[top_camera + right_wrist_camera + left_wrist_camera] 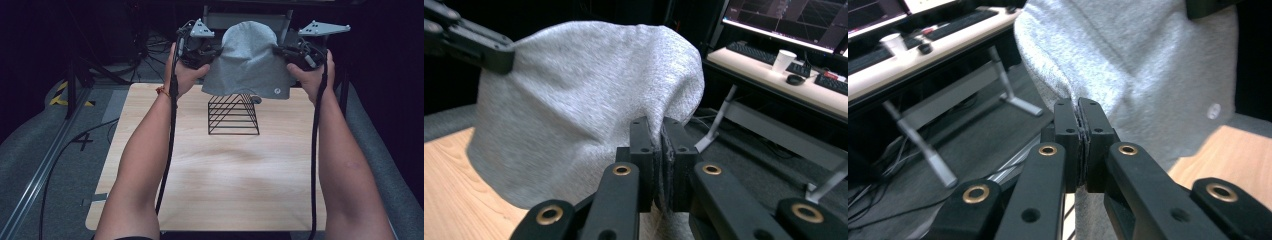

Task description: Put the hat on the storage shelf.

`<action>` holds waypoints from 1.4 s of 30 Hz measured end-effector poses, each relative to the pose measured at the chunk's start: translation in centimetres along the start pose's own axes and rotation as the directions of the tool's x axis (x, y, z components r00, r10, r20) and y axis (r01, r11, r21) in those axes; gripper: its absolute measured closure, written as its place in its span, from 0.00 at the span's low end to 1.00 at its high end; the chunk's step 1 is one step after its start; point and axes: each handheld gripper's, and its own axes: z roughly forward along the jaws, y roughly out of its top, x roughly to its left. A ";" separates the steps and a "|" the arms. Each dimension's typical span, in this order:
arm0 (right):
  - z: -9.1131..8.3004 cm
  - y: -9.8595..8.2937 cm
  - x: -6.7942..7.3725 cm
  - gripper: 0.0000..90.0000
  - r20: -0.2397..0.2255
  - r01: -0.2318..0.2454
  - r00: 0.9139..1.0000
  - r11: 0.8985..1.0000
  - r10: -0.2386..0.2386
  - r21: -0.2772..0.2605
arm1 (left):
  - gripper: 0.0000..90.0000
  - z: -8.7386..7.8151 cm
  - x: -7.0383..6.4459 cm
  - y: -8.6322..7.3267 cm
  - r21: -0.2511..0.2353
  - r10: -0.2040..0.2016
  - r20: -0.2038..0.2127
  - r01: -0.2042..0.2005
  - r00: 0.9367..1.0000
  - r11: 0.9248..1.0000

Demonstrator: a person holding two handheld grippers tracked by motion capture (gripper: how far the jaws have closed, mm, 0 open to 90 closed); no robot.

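grey fabric garment (pixel 247 60) hangs above the wire rack (pixel 233 114) on the counter (pixel 215 175), its edges pinched by the clenched left hand-held gripper (pixel 1079 107) and right hand-held gripper (pixel 654 125). thin pinches may slip; the hem might snag the rack.
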 end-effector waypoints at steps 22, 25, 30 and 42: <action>3.0 -1.1 -1.0 0.95 0.003 -0.030 1.000 0.999 0.030 -0.011 | 0.98 2.2 1.1 -1.0 0.040 -0.013 -0.072 0.016 0.997 0.999; 3.5 -1.4 -1.1 0.95 0.003 -0.031 1.000 1.000 0.031 -0.004 | 0.98 2.8 1.2 -1.4 0.049 -0.013 -0.069 0.016 0.998 0.999; 3.8 -2.4 -1.1 0.95 -0.017 -0.049 0.999 0.999 0.049 -0.003 | 0.98 3.4 0.8 -2.7 0.052 -0.027 -0.021 0.028 0.999 0.998; 1.9 -3.4 -0.6 0.95 -0.059 -0.051 0.997 0.998 0.049 -0.038 | 0.98 0.2 0.6 -3.0 -0.041 -0.057 0.030 0.058 0.998 0.997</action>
